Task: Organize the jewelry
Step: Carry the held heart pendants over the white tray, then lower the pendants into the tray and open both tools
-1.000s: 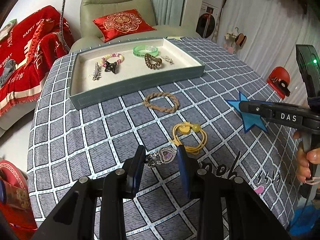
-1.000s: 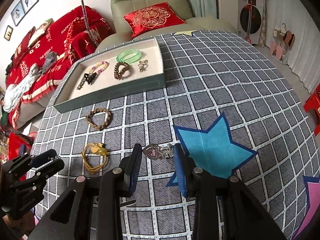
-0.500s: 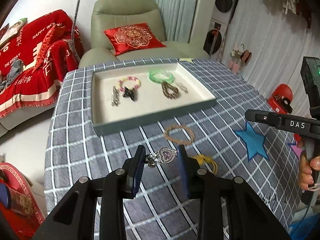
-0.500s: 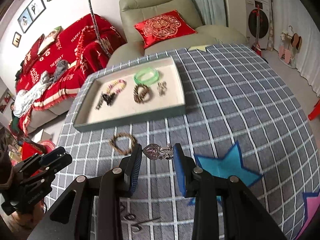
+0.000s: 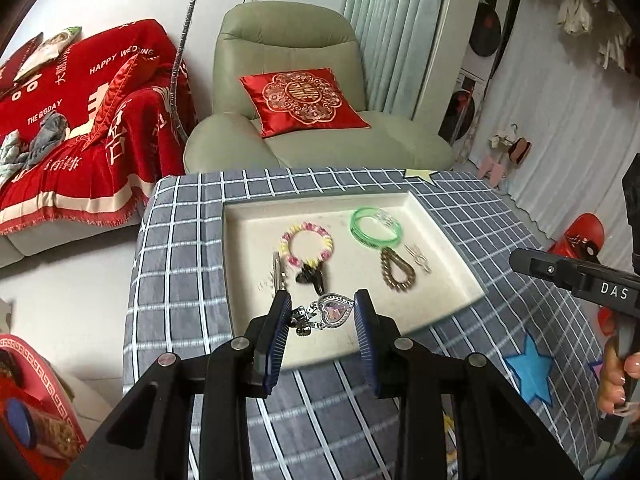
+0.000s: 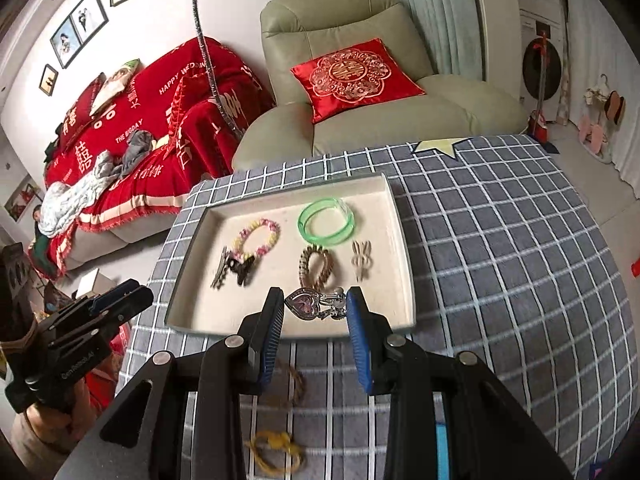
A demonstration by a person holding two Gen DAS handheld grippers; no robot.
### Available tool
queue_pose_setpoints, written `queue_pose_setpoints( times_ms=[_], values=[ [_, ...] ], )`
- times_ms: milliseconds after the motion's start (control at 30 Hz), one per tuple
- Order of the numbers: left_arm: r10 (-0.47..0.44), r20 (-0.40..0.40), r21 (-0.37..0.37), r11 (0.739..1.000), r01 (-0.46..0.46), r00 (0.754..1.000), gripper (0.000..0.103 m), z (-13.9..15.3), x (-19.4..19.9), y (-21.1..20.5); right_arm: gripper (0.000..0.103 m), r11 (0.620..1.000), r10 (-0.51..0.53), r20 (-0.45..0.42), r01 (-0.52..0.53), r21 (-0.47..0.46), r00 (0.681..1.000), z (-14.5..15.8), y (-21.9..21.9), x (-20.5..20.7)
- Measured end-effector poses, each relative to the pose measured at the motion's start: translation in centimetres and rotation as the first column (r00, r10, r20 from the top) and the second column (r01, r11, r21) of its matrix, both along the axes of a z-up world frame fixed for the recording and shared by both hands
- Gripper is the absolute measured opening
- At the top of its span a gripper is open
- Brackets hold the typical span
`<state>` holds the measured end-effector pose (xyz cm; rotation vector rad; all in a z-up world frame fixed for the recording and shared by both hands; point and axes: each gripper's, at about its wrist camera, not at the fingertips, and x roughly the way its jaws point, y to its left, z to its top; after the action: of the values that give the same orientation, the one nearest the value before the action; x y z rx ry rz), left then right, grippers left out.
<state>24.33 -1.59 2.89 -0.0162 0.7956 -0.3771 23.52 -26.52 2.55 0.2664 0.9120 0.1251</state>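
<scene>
Midway through the tidy-up, we carry two pieces above the near edge of the cream-lined tray [image 5: 248, 240] on the grey checked counter [image 5: 180, 240]. The left gripper [image 5: 322, 296] has its fingers set narrow on a silver heart pendant [image 5: 334, 312] with a lilac stone and a knot of small charms. The right gripper [image 6: 314, 294] clamps a second heart pendant [image 6: 306, 304] of the same make just as narrowly. Six pieces already lie in the tray: a pink-and-yellow beaded bracelet [image 5: 306, 246], a glossy green bangle [image 5: 376, 232], a brown spiral hair tie [image 5: 398, 274], a black claw clip [image 5: 312, 278], a slim metal clip [image 5: 277, 272] and a pale bow-shaped clip [image 5: 418, 258]. We judge the pendants next to be set down. After them a braided brown ring [image 6: 296, 384] and a yellow cord tie [image 6: 276, 452] wait on the cloth.
</scene>
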Motion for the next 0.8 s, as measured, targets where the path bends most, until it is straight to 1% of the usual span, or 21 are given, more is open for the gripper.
queue_pose_setpoints(
  times_ms=[200, 367, 467, 600, 800],
  values=[
    [0.019, -0.021, 0.041, 0.999, -0.018, 1.0, 0.048, -1.9, 3.5, -1.1, 0.035, 1.0, -0.003, -0.038, 0.002, -0.03, 0.999, -1.9, 0.1, 4.0],
    [0.043, -0.052, 0.068, 0.997, -0.04, 0.998, 0.048, -4.3, 6.0, -1.7, 0.035, 1.0, -0.022, -0.071, 0.021, -0.01, 0.997, -4.3, -0.2, 6.6],
    [0.049, -0.062, 0.093, 0.995, -0.043, 0.997, 0.048, -5.5, 6.7, -2.1, 0.035, 1.0, -0.025, -0.091, 0.023, -0.014, 0.996, -5.8, 0.0, 7.8],
    [0.052, -0.08, 0.103, 0.994, -0.044, 0.995, 0.048, -6.5, 7.4, -2.4, 0.035, 0.999, -0.031, -0.114, 0.028, -0.032, 0.993, -7.7, 0.0, 9.0],
    [0.047, -0.082, 0.145, 0.989, -0.035, 0.996, 0.048, -7.7, 7.4, -3.1, 0.035, 0.999, -0.035, -0.141, 0.031, -0.033, 0.989, -9.6, -0.1, 9.4]
  ],
)
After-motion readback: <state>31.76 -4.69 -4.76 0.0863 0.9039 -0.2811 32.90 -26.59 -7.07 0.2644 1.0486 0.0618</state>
